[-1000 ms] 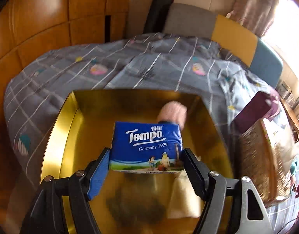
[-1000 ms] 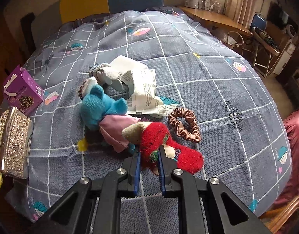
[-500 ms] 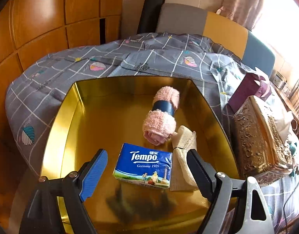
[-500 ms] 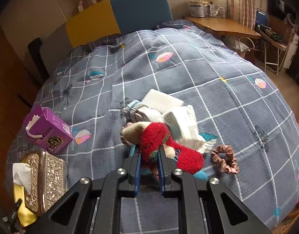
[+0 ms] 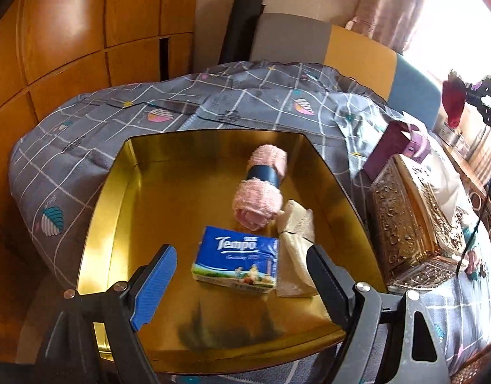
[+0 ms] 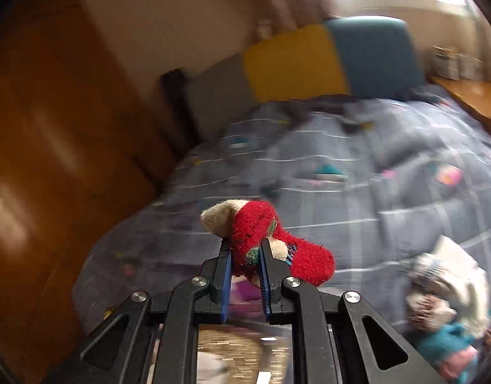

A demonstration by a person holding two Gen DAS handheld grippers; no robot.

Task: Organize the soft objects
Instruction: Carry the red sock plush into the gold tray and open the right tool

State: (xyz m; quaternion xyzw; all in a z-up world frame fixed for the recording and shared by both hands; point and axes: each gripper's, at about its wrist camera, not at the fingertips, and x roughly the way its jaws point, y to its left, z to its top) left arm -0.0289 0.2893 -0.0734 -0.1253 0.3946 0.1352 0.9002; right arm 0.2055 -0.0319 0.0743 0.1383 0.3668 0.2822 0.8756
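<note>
The left wrist view looks forward and steeply down along its own fingers, close above the gold tray (image 5: 95, 224) on the bed (image 5: 85, 140), facing the headboard (image 5: 357, 51) and wood-panelled wall. The right wrist view, heavily blurred, sits higher and looks down less steeply across the bed (image 6: 357, 192) toward the same headboard (image 6: 325, 60). Both views share bedspread, headboard, wood panelling and the ornate gold box (image 5: 411, 220), visible low in the right view (image 6: 245, 352).

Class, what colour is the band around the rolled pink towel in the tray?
Dark blue band on the pink towel; left wrist view.
</note>
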